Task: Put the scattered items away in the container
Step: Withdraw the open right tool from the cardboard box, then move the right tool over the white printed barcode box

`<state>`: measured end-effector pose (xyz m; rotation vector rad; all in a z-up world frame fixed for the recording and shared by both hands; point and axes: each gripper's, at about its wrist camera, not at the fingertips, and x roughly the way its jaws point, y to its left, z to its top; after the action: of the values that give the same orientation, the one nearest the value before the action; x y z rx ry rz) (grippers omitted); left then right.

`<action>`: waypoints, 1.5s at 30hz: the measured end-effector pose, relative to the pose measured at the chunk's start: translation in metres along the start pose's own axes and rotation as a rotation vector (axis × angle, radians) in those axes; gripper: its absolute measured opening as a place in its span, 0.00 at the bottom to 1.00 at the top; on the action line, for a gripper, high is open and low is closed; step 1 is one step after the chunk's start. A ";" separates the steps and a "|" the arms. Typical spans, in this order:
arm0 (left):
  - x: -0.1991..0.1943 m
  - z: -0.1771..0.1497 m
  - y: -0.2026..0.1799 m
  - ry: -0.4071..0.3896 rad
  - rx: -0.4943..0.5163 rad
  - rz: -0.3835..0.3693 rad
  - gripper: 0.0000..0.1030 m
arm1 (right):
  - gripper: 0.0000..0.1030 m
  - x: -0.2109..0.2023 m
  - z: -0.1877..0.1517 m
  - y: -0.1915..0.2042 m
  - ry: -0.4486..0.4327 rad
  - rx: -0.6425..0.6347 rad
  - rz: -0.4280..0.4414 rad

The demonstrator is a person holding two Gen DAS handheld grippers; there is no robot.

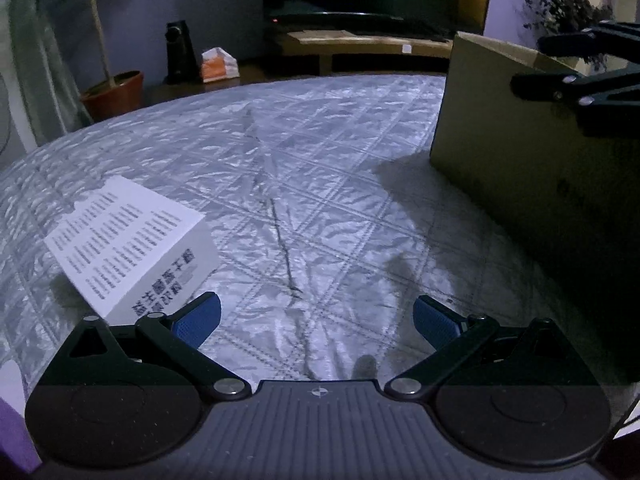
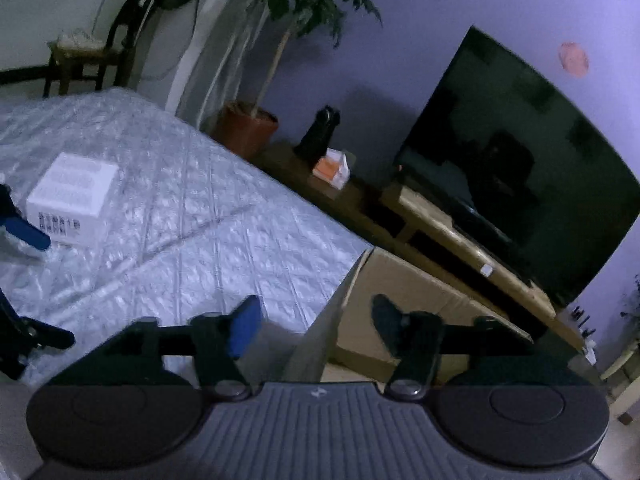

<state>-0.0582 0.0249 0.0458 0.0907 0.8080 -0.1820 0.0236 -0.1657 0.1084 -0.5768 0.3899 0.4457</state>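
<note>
White printed box [image 1: 132, 248] on quilt; left tongs [image 1: 316, 320], right tongs [image 2: 312, 328] agape, seemingly empty.

Home living room: television [image 2: 520, 168] on low stand [image 2: 460, 236], potted plant [image 2: 248, 128].

You have a shiny, crinkled quilted cloth [image 1: 304, 184] under you, a matt brown cardboard container [image 1: 520, 168], a smooth white paper-card box [image 1: 132, 248] (printed), and ribbed blue pads [image 1: 198, 318].
</note>
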 end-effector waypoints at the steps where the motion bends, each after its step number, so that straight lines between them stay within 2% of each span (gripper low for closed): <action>1: -0.001 0.000 0.002 -0.003 -0.006 0.002 1.00 | 0.61 -0.003 0.003 -0.001 -0.020 -0.001 -0.024; 2: -0.003 0.000 0.005 -0.006 -0.012 0.004 1.00 | 0.72 -0.007 0.006 -0.003 -0.042 -0.006 -0.060; 4: -0.005 0.001 0.010 -0.011 -0.021 0.012 1.00 | 0.83 -0.022 0.015 -0.004 -0.119 -0.023 -0.147; 6: -0.008 0.003 0.016 -0.023 -0.033 0.027 1.00 | 0.83 -0.045 0.027 -0.002 -0.204 -0.035 -0.196; 7: -0.010 0.004 0.020 -0.029 -0.042 0.034 1.00 | 0.87 -0.057 0.032 0.000 -0.242 -0.017 -0.178; 8: -0.012 0.005 0.025 -0.034 -0.058 0.040 1.00 | 0.96 -0.068 0.036 0.001 -0.272 0.020 -0.134; 9: -0.013 0.007 0.031 -0.039 -0.081 0.042 1.00 | 1.00 -0.079 0.039 0.003 -0.304 0.069 -0.077; 11: -0.017 0.009 0.046 -0.048 -0.140 0.046 1.00 | 0.99 -0.092 0.038 0.013 -0.353 0.129 -0.004; 14: -0.022 0.010 0.064 -0.053 -0.209 0.049 1.00 | 0.99 -0.094 0.027 0.040 -0.390 0.139 0.052; 18: -0.026 0.008 0.078 -0.056 -0.226 0.089 1.00 | 0.99 -0.076 0.006 0.062 -0.329 0.185 0.172; 24: -0.035 0.010 0.104 -0.063 -0.268 0.155 1.00 | 0.95 -0.025 -0.029 0.062 -0.098 0.321 0.291; 26: -0.041 0.012 0.114 -0.089 -0.280 0.216 1.00 | 0.96 -0.025 -0.031 0.064 -0.104 0.328 0.305; 28: -0.049 0.014 0.123 -0.112 -0.304 0.245 1.00 | 0.96 -0.021 -0.027 0.061 -0.109 0.340 0.320; 32: -0.057 0.014 0.136 -0.129 -0.359 0.254 1.00 | 0.97 -0.014 -0.022 0.076 -0.104 0.362 0.412; 36: -0.058 0.013 0.139 -0.123 -0.374 0.267 1.00 | 0.97 0.003 -0.008 0.105 -0.099 0.305 0.485; 40: -0.065 0.011 0.146 -0.151 -0.410 0.292 1.00 | 0.98 0.016 0.005 0.127 -0.119 0.218 0.496; 45: -0.068 0.011 0.155 -0.156 -0.479 0.292 1.00 | 0.98 0.031 0.008 0.128 -0.117 0.247 0.509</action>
<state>-0.0661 0.1844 0.1047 -0.2538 0.6556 0.2787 -0.0125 -0.0560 0.0450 -0.2030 0.4718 0.9004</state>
